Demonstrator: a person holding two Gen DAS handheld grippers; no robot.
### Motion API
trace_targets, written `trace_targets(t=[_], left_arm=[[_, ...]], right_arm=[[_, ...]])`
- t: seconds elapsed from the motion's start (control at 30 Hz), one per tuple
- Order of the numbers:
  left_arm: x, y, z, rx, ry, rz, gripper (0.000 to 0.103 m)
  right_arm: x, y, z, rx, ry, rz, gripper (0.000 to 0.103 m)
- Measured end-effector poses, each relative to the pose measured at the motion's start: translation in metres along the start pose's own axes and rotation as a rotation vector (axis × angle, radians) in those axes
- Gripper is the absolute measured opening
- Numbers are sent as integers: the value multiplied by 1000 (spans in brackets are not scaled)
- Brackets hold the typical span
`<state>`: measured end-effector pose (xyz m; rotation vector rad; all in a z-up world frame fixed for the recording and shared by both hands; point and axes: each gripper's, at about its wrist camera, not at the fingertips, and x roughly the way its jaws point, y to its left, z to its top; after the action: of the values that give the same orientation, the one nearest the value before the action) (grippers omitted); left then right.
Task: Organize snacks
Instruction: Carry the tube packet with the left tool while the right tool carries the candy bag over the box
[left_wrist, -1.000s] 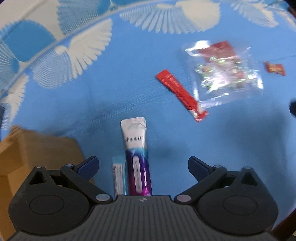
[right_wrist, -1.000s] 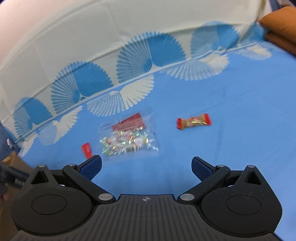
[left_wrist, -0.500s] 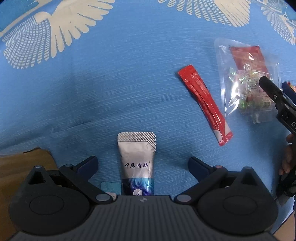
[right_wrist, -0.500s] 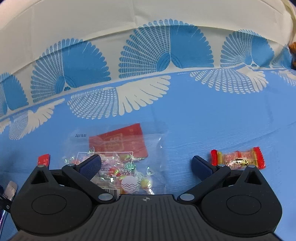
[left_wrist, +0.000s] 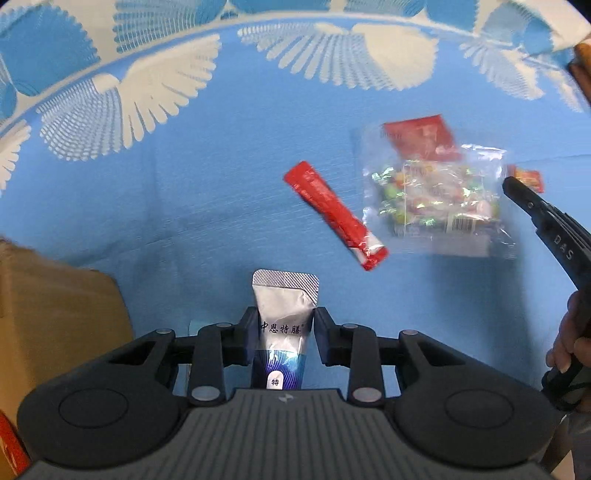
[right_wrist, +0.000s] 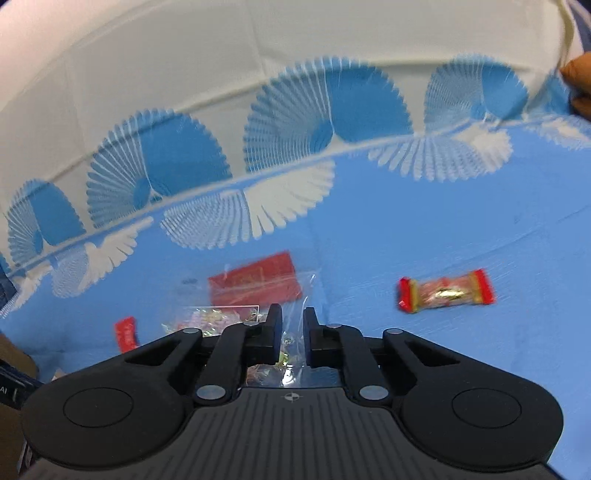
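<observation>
My left gripper (left_wrist: 285, 334) is shut on a silver and purple sachet (left_wrist: 284, 310) and holds it above the blue cloth. A red stick packet (left_wrist: 334, 214) lies ahead of it, with a clear bag of candies (left_wrist: 436, 192) to its right. My right gripper (right_wrist: 291, 332) is shut on the near edge of that clear candy bag (right_wrist: 255, 291); its black finger also shows in the left wrist view (left_wrist: 543, 218). A red wrapped candy (right_wrist: 445, 291) lies to the right on the cloth.
A brown cardboard box (left_wrist: 55, 317) stands at the left, close to my left gripper. The blue tablecloth (right_wrist: 443, 206) has white and blue fan patterns along its far edge. A brown object (right_wrist: 580, 81) sits at the far right.
Both grippers have shut: the left on the silver sachet, the right on the candy bag's edge. The left view has pulled back and up from the cloth.
</observation>
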<state>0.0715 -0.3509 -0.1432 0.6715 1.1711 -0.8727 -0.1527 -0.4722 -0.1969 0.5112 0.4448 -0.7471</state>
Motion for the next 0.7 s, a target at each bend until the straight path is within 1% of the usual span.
trace_targets(t=[0.13,0.23,0.4,0.53,0.7], left_arm=[[-35,0,-15,5,-54,-23,35],[-59,-4,-23,7,-86,-37,35],[-97,-13,-46,9,-124,-49,35],[-127,-12,-63,2,-165,-57,35],[-173,0,-89,-33,-220,-53,35]], right_arm=[[-48,10,6,-38,-82,-12,0],[-79,14,9,-42,-107,-30,0],[-129,2,-5,51,-91,-77,0],[-167,9,-11,0,-102,-85,0],[-197,33,0,-78,-116,-90,0]])
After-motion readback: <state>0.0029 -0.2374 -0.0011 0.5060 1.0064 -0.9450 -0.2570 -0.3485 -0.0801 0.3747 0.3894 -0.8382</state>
